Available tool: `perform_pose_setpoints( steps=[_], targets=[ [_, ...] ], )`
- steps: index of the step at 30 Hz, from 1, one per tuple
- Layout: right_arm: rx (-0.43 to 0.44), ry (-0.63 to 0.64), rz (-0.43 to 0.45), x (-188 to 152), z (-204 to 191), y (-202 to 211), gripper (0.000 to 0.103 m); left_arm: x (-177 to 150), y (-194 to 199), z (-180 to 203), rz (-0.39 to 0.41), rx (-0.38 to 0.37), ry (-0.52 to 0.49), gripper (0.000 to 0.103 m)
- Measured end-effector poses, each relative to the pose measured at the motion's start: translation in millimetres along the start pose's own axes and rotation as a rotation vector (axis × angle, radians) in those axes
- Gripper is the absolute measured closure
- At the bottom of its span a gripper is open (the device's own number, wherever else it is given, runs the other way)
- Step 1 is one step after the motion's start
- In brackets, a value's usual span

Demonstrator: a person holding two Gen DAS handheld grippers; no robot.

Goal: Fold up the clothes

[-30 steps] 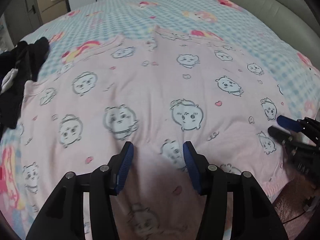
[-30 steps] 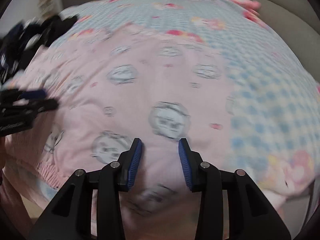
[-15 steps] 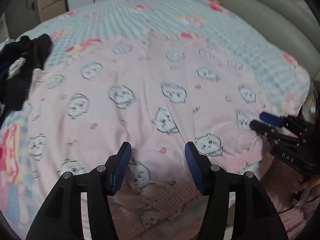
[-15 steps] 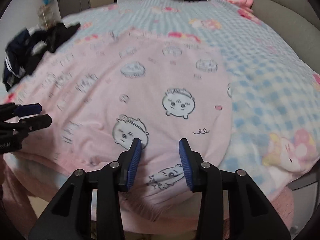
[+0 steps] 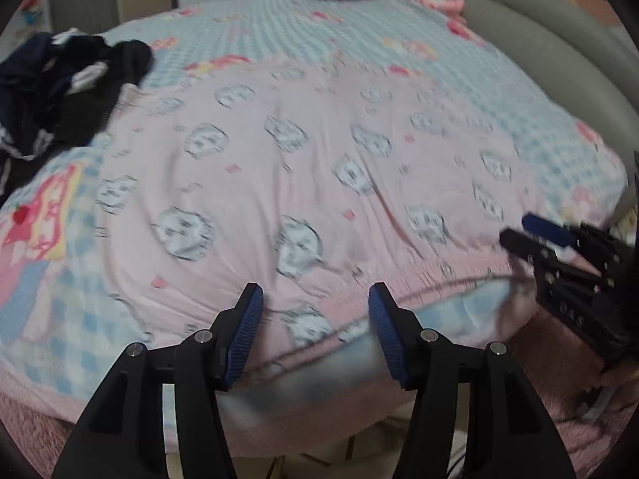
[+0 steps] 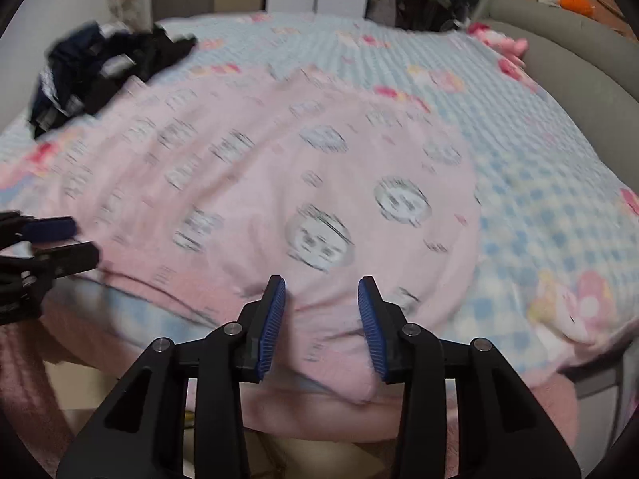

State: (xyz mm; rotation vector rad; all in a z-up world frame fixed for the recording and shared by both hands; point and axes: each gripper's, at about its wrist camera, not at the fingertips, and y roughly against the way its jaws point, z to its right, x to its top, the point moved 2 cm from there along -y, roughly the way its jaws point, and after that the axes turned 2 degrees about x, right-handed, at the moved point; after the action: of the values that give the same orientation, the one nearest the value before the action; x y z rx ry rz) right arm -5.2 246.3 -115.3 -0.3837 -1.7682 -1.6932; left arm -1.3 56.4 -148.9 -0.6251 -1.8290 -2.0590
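Observation:
A pink garment (image 5: 319, 167) printed with cartoon faces lies spread flat on the bed, its elastic hem along the near edge. In the right wrist view the same garment (image 6: 279, 183) fills the middle. My left gripper (image 5: 315, 299) hovers open over the hem near the bed's edge, nothing between its blue pads. My right gripper (image 6: 321, 293) is also open, above the hem's right part, its pads apart from the cloth. Each gripper shows in the other's view: the right gripper (image 5: 531, 235) at the right edge, the left gripper (image 6: 60, 239) at the left edge.
A heap of dark clothes (image 5: 60, 84) lies at the bed's far left. The bed carries a blue checked sheet (image 5: 319, 28) with cartoon prints. A grey padded headboard (image 5: 539, 48) curves along the right. A pink blanket (image 5: 539, 343) hangs below the near edge.
Both grippers have drawn back toward the near edge of the bed, so the garment's hem and the bed's edge now show below them. Their jaws stay open.

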Motion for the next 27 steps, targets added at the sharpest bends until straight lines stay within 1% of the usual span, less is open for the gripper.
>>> perform_pose_setpoints(
  steps=[2, 4, 5, 8, 10, 12, 15, 16, 17, 19, 20, 21, 23, 24, 26, 27],
  targets=[
    [0.014, -0.048, -0.009, 3.2, 4.6, -2.3, 0.063, 2.8, 0.6, -9.5, 0.0, 0.021, 0.031, 0.047],
    [-0.013, -0.059, -0.078, -1.3, 8.9, -19.3, 0.062, 2.0, 0.6, -16.8, -0.003, 0.038, 0.053, 0.047],
    [-0.024, -0.053, -0.105, -5.0, 9.6, -26.5, 0.062, -5.4, -0.6, -16.2, -0.009, 0.038, 0.048, 0.048],
    [-0.035, -0.009, -0.092, -13.0, 5.4, -26.1, 0.061, -21.4, 2.5, -12.0, -0.01, 0.051, 0.014, 0.047],
    [-0.036, -0.019, -0.086, -14.0, 6.3, -20.1, 0.062, -24.8, 8.1, -12.3, -0.001, 0.047, 0.001, 0.047],
    [-0.039, -0.057, -0.062, -13.7, 11.2, -11.4, 0.063, -21.8, 18.8, -15.0, 0.034, 0.029, 0.012, 0.047],
    [-0.115, -0.126, 0.021, -9.6, 22.5, 8.2, 0.063, -9.5, 26.0, -27.9, 0.062, 0.008, 0.047, 0.047],
    [-0.127, -0.125, 0.03, -8.4, 23.8, 9.1, 0.063, -5.1, 27.4, -32.8, 0.068, 0.002, 0.059, 0.047],
    [-0.132, -0.126, 0.025, -8.2, 25.3, 7.8, 0.062, -4.0, 25.3, -37.2, 0.058, 0.001, 0.074, 0.047],
    [-0.112, -0.151, -0.053, -15.6, 29.5, -4.4, 0.062, -10.4, 14.5, -43.7, 0.004, 0.006, 0.117, 0.048],
    [-0.1, -0.167, -0.084, -20.3, 31.8, -9.2, 0.062, -12.2, 14.9, -44.8, 0.002, 0.0, 0.139, 0.048],
    [-0.083, -0.188, -0.084, -23.8, 34.5, -8.8, 0.062, -14.1, 15.3, -46.0, 0.0, -0.006, 0.161, 0.047],
    [-0.057, -0.235, -0.045, -24.1, 40.1, -0.1, 0.063, -17.7, 16.1, -48.3, -0.003, -0.017, 0.205, 0.047],
    [-0.052, -0.256, -0.026, -22.6, 42.4, 4.1, 0.063, -16.3, 18.7, -47.1, 0.01, -0.02, 0.21, 0.047],
    [-0.053, -0.286, 0.009, -20.2, 46.1, 10.2, 0.062, -4.2, 30.5, -37.2, 0.074, -0.021, 0.172, 0.047],
    [-0.054, -0.3, 0.026, -19.0, 47.9, 13.3, 0.061, 2.0, 33.5, -31.4, 0.094, -0.027, 0.148, 0.047]
  ],
)
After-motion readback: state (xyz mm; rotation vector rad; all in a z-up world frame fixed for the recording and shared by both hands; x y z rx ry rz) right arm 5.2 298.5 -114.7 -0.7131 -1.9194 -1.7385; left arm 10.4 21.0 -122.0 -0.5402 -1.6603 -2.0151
